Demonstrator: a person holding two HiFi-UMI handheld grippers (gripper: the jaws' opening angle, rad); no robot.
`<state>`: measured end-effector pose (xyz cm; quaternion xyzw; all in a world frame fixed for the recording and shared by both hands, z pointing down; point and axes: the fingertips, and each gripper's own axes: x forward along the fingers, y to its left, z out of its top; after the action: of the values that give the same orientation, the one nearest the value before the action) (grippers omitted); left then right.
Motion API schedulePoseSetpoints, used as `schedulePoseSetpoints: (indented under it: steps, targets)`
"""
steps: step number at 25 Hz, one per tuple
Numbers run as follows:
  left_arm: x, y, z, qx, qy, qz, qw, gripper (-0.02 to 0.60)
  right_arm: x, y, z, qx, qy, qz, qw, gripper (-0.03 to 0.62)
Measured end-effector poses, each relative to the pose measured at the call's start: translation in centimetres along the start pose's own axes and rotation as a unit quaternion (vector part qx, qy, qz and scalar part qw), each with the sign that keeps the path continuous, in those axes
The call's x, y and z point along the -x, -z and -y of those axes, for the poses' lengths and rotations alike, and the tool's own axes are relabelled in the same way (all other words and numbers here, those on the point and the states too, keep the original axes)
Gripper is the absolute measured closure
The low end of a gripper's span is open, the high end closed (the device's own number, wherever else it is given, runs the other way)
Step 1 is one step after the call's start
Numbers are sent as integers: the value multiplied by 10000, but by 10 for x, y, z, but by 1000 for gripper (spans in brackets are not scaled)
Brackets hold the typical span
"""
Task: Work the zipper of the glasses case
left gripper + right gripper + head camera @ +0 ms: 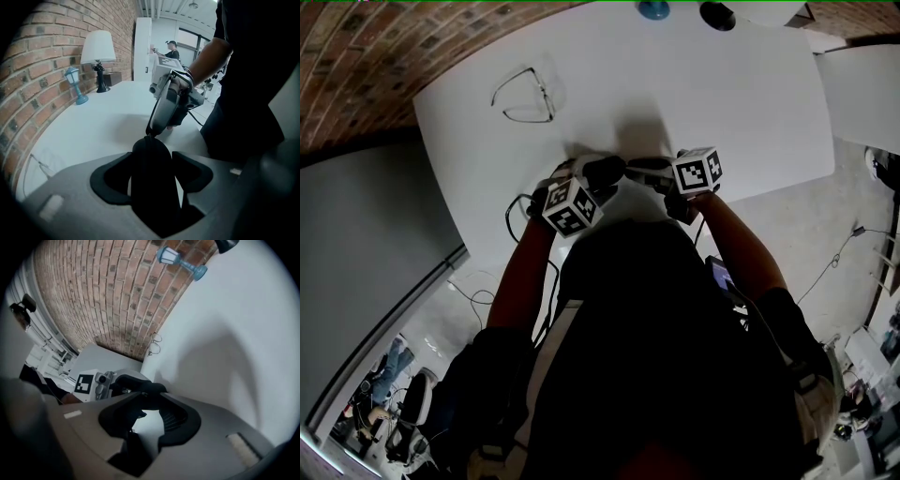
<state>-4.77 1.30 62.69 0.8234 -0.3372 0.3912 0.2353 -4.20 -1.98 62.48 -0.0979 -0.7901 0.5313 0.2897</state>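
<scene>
Over the smooth white table point(722, 112), left tongs point(152, 161) clamp the rounded black glasses case point(151, 192); right tongs point(150, 409) stand slightly parted.

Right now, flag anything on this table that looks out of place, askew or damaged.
Nothing stands out. The glasses lie far left on the table, apart from the glasses case, which the left gripper clamps near the front edge with the right gripper at its end. Lamp and lantern stand upright.
</scene>
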Motion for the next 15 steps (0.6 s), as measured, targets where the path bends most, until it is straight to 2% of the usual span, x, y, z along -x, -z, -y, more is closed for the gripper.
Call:
schedulePoseSetpoints:
  steps: [5,9,15]
  targets:
    - [-1,-1,0,42,2,18,10000,308,-7,2,0,-186,-123,-109,9997,436]
    - [-1,0,-1,103,25,52,9999,307,-10,4,0,-318,-270,-202,9989,437]
    - [-1,0,0,106,-10,46,9999,307,-6,0,-4,-96,-115,-100,9998,466]
